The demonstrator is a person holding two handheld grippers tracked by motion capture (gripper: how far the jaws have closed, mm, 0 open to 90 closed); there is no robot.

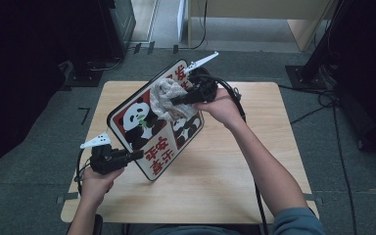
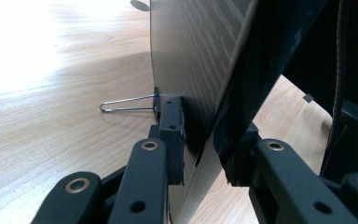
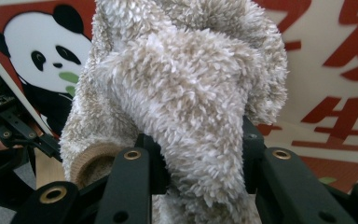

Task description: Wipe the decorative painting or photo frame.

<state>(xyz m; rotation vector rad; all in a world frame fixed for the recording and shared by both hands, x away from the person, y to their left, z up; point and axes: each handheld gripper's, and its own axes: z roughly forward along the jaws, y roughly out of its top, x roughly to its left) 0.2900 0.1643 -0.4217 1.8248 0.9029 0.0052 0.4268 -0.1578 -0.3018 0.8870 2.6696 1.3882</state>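
Right gripper point(image 3: 200, 154) fingers point(image 3: 130, 182) around cloth point(image 3: 186, 88)

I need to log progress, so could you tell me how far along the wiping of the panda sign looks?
Done: the left gripper clamps the panda sign tilted up off the table. In hand: the right gripper presses a fluffy cloth on its upper face. Left: how much is wiped cannot be told.

Tilted red-and-white panda sign board point(image 1: 149, 125) blocking the light wooden bench point(image 1: 225, 171) from 9 to 12 o'clock, bare wood open from 3 to 6 o'clock
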